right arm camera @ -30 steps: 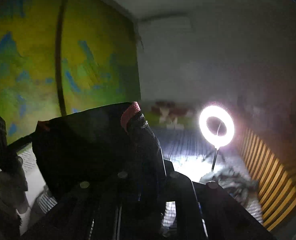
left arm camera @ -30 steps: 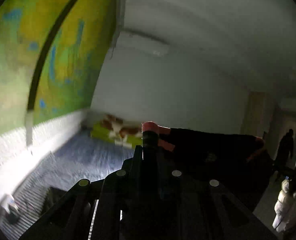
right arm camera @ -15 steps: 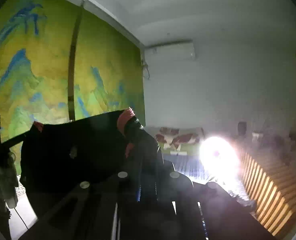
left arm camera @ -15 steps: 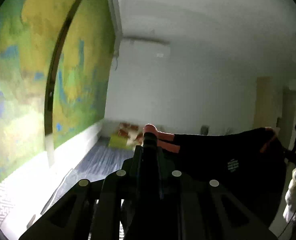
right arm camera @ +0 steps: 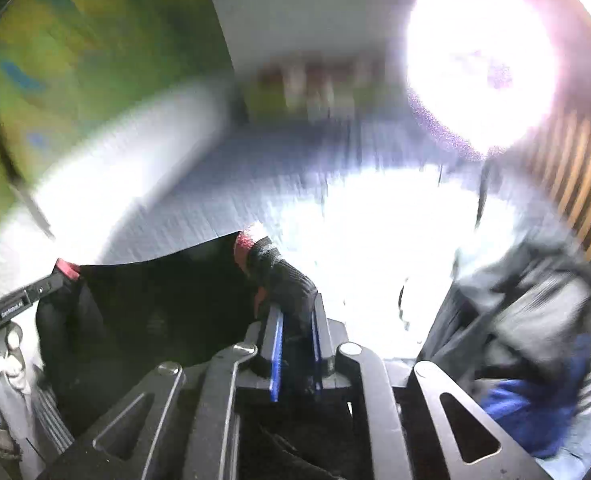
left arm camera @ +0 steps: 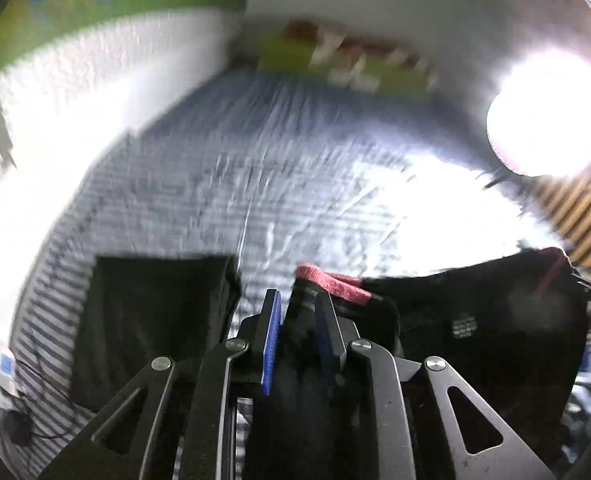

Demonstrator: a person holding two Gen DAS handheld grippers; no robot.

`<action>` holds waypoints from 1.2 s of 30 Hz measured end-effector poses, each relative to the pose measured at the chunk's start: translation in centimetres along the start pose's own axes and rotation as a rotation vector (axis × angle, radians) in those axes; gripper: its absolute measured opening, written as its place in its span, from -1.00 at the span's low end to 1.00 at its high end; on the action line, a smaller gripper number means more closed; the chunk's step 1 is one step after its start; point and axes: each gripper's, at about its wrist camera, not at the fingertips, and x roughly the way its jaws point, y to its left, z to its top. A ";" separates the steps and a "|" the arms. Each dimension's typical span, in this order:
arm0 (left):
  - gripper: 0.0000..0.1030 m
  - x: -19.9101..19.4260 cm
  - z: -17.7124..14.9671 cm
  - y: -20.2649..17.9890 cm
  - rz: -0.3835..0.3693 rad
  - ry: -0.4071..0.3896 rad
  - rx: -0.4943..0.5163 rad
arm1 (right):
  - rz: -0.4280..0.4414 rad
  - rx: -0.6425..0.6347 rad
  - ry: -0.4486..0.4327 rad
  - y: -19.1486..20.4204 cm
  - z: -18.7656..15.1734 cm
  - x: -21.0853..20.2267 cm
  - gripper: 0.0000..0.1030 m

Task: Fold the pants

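Observation:
Black pants (left arm camera: 483, 320) with a red waistband trim hang stretched between my two grippers above a striped bed (left arm camera: 223, 184). My left gripper (left arm camera: 299, 300) is shut on one waistband corner, the red edge poking out past its blue pads. My right gripper (right arm camera: 295, 316) is shut on the other corner, bunched black cloth filling its jaws. In the right wrist view the pants (right arm camera: 155, 296) span leftward to the other gripper's finger (right arm camera: 19, 300). Both views are blurred by motion.
A folded black garment (left arm camera: 151, 320) lies on the bed at the left. A bright ring light (right arm camera: 479, 60) glares at the right. A heap of grey and blue clothes (right arm camera: 535, 340) sits at the right. A green patterned pillow (left arm camera: 335, 60) lies at the bed's far end.
Both grippers have tilted sharply down from facing the wall and ceiling toward the bed, still holding the pants stretched between them. The scene is much brighter.

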 end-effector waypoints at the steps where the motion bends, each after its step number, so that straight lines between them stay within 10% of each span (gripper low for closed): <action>1: -0.61 2.5 -0.3 -0.2 0.005 0.011 -0.009 | -0.037 0.010 0.030 -0.9 -0.2 2.3 -0.69; 7: -0.53 7.3 -2.7 0.3 -0.139 0.061 0.032 | -0.005 -0.003 0.012 -2.6 -0.7 4.2 -0.54; 11: -0.02 7.6 -6.2 -2.4 -0.204 0.132 0.118 | 0.058 -0.129 0.075 0.3 -2.1 4.1 -0.36; 20: -0.03 7.2 -8.6 -7.5 -0.294 0.191 0.098 | 0.129 -0.103 0.183 1.9 -3.9 7.1 -0.24; 26: -0.03 9.7 -7.1 -15.7 -0.369 0.228 0.193 | -0.008 -0.020 0.256 -2.7 -10.6 7.1 -0.60; 34: 0.05 14.6 -8.8 -23.3 -0.441 0.343 0.223 | 0.129 0.205 0.155 -7.3 -13.3 6.1 -0.72; 35: -0.09 14.4 -8.9 -23.6 -0.439 0.332 0.239 | 0.126 0.202 0.165 -7.5 -13.5 6.4 -0.72; 36: -0.75 14.1 -9.1 -24.0 -0.480 0.333 0.241 | 0.134 0.201 0.169 -7.6 -13.5 6.6 -0.73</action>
